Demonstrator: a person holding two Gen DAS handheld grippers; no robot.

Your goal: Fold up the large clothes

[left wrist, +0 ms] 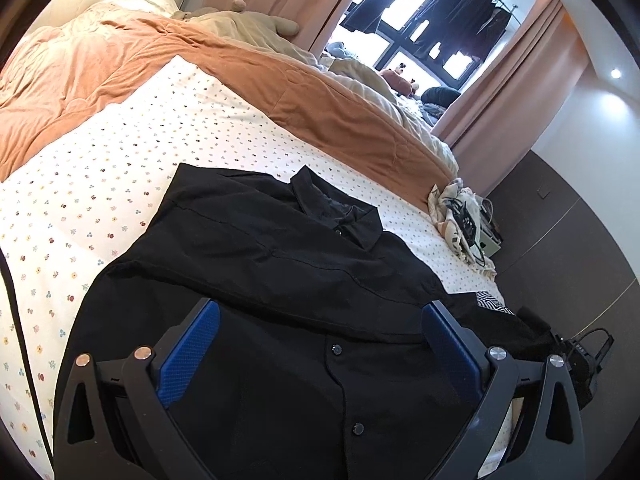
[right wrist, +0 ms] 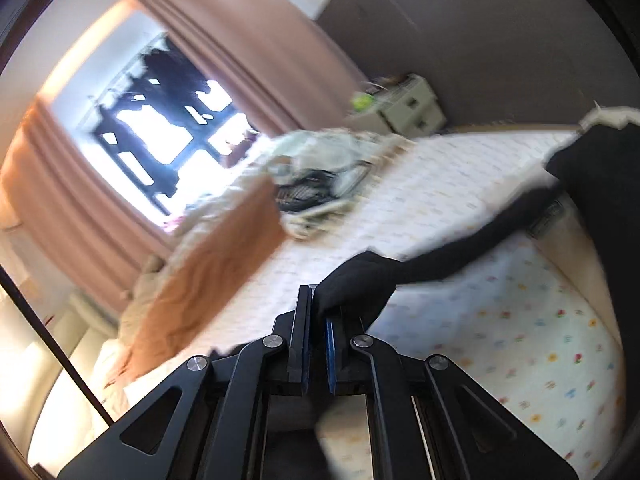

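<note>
One black shirt [left wrist: 280,272] lies flat on the bed sheet [left wrist: 100,200], collar toward the far side, button placket facing up with two dark round buttons visible; thin matte woven cloth, lightly creased. Two grippers: left gripper [left wrist: 320,344] hovers over the shirt's front, jaws spread wide, nothing between the two blue textured pads [left wrist: 188,352]. Right gripper [right wrist: 318,320] has its jaws pinched together on a black sleeve [right wrist: 420,256], which stretches taut across to the shirt body at the right edge; picture blurred. Sheet is white cotton with small multicoloured flower dots. One orange quilted blanket [left wrist: 168,64] bunched behind, one cream plush toy [left wrist: 256,20], one crumpled pale cloth pile [left wrist: 460,216] with black cables at the bed edge, two pink curtains [left wrist: 512,92] framing one bright window
</note>
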